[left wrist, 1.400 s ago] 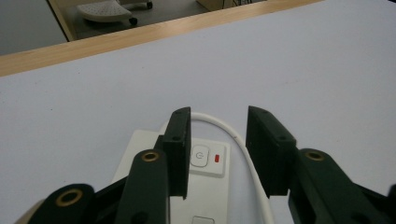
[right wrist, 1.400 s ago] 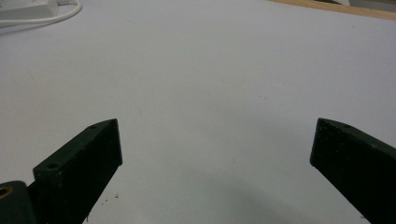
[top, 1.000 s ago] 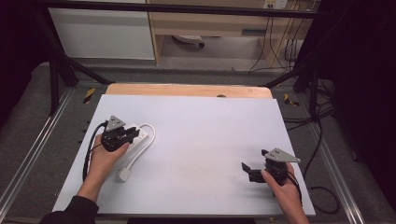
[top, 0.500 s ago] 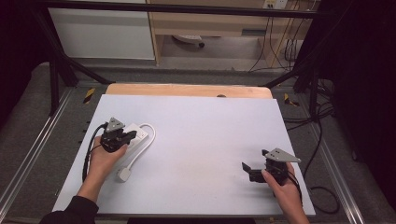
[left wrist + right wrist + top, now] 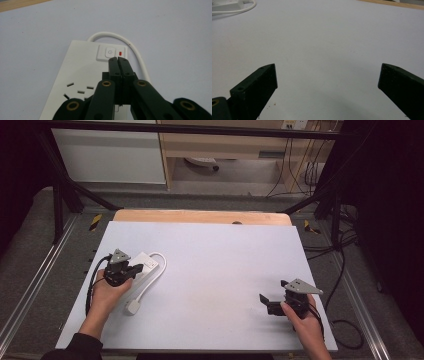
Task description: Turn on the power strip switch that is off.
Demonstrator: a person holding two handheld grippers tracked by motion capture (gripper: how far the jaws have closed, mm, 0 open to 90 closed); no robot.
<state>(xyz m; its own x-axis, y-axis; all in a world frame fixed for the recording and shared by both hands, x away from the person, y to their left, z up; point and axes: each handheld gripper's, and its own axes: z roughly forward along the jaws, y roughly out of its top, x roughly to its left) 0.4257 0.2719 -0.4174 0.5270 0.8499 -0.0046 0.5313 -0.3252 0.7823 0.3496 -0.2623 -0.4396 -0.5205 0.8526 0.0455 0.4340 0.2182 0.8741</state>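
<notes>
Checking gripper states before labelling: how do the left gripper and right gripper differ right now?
Left gripper is shut, jaws together with nothing between them; right gripper is open wide. Left gripper hangs over the white power strip, tips by its switch; right gripper sits over bare table. Both are hand-held, with black jaws.

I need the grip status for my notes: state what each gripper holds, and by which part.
Nothing is held. The left gripper is shut and empty, its tips just short of the power strip's switch. The right gripper is open over the bare table.
</notes>
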